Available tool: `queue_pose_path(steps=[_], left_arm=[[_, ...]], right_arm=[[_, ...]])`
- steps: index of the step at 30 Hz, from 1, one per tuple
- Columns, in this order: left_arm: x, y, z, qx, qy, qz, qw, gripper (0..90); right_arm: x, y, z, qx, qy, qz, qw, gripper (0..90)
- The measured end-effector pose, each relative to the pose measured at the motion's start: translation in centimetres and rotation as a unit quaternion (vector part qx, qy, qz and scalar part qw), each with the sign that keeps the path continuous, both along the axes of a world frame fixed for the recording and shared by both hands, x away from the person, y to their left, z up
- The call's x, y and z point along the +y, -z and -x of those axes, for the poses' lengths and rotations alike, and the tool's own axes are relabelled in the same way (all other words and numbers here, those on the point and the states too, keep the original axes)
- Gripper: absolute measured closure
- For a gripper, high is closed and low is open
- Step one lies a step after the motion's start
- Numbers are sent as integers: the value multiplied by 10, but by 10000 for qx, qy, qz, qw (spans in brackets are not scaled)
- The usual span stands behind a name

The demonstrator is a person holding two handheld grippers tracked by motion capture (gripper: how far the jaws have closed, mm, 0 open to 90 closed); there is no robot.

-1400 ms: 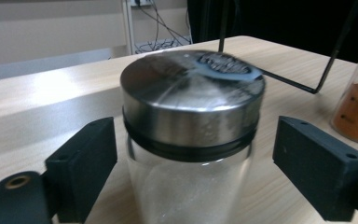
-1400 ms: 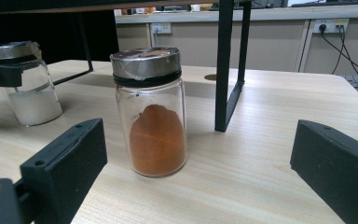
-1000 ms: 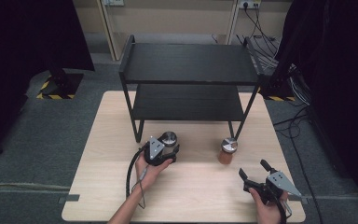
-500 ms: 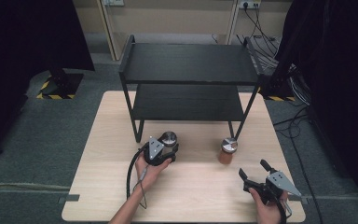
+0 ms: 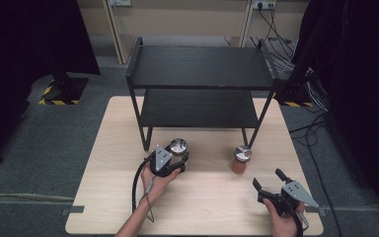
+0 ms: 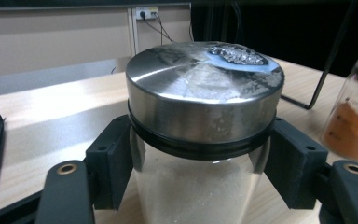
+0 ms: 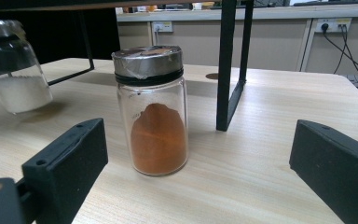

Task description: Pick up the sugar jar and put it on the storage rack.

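Left gripper (image 6: 200, 186): you are clamping the white-powder jar (image 6: 200, 140) below its lid, securing it for lifting.
Right gripper (image 7: 200, 177): you are holding jaws apart, lining up the orange-spice jar (image 7: 154, 112).

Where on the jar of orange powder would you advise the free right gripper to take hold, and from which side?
Grip the orange-powder jar on its glass wall below the lid, coming in level from the person's side. It stands upright and the open right gripper already faces it.
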State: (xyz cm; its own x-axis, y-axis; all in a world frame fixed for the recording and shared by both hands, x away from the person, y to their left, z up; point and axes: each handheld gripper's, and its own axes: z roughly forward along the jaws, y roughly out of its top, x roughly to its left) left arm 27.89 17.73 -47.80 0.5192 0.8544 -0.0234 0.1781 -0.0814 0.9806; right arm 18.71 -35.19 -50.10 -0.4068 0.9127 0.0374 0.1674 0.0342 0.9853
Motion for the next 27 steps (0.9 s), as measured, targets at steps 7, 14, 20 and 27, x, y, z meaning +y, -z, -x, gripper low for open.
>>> queue_pose_path(steps=[7,14,20,27], left_arm=[[4,-9,11,-183,-58,132,9997,310],[9,-19,20,-361,-167,186,9990,311],[13,-29,27,-517,-192,245,9982,310],[16,-41,33,-685,-254,289,9969,311]], right_arm=[[0,0,0,7,4,5,10000,46],[1,0,0,-1,-7,2,10000,45],[1,0,-1,4,-8,5,10000,46],[1,0,-1,5,-9,-3,10000,46]])
